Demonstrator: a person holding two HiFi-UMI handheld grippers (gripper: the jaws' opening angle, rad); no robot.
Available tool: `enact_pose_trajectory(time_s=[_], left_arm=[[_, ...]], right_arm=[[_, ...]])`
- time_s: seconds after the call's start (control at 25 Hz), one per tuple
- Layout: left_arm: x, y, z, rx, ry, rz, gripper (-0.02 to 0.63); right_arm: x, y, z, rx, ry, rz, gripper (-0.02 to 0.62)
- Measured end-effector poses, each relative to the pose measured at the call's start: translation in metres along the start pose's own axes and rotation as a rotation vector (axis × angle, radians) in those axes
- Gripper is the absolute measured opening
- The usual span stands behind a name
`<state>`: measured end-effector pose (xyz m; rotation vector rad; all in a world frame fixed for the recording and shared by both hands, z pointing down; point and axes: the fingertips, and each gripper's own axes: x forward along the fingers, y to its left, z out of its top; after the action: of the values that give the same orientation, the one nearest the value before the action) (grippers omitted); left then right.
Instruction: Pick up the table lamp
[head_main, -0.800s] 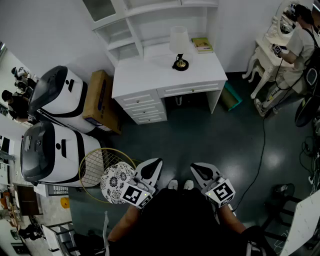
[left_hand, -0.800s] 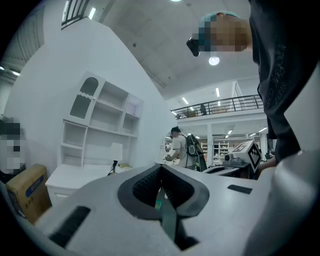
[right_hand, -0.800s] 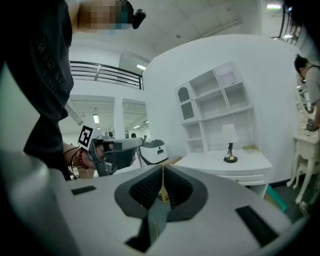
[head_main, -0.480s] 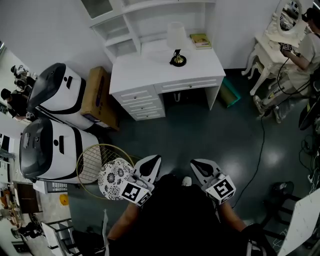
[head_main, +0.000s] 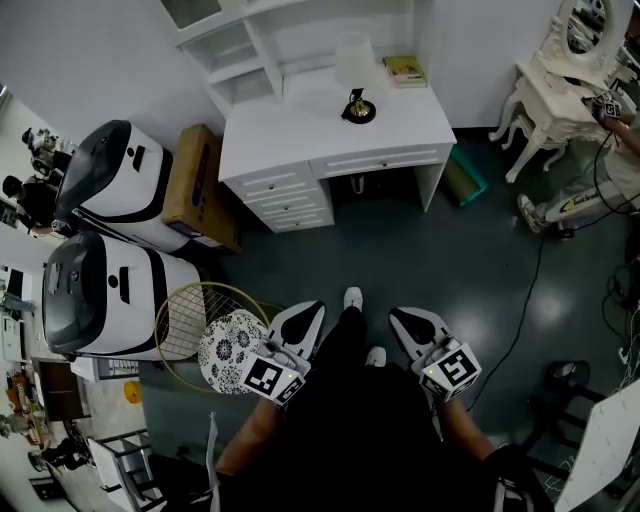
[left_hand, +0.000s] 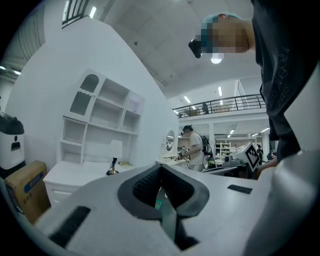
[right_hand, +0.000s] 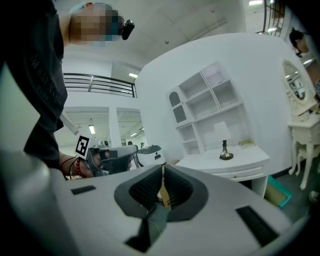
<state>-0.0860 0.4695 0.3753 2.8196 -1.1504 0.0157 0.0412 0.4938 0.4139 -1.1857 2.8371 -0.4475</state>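
Observation:
The table lamp (head_main: 355, 75), with a white shade and a dark, brassy base, stands at the back of a white desk (head_main: 300, 135) far ahead of me in the head view. It also shows small in the left gripper view as the lamp (left_hand: 114, 161) and in the right gripper view as the lamp (right_hand: 224, 146). My left gripper (head_main: 310, 310) and right gripper (head_main: 403, 318) are held level near my body, well short of the desk. The left gripper (left_hand: 161, 168) is shut with nothing in it, and so is the right gripper (right_hand: 162, 168).
A white shelf unit sits behind the desk, with a book (head_main: 405, 70) beside the lamp. A cardboard box (head_main: 195, 190) and two white-and-black machines (head_main: 115, 185) stand left. A round patterned stool (head_main: 228, 350) is near my left gripper. A dressing table (head_main: 560, 95) and floor cable (head_main: 525, 300) lie right.
One foot has stepped out ahead between the grippers. The view has shifted, and the person at the dressing table has slid mostly out of the frame. Both grippers stay shut.

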Motion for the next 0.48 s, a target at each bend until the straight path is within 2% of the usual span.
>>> enact_pose_trajectory(time_s=[0.28,0.48], left_arm=[[0.034,0.030,-0.003,-0.023,0.001,-0.019,0.018],[0.064,0.059,0.001,-0.039,-0.011,-0.023,0.018]], right_arm=[[0.023,-0.024,0.003,-0.017,0.058,-0.003,0.034],[0.051,-0.057,0.007,-0.007,0.097,-0.020,0.034]])
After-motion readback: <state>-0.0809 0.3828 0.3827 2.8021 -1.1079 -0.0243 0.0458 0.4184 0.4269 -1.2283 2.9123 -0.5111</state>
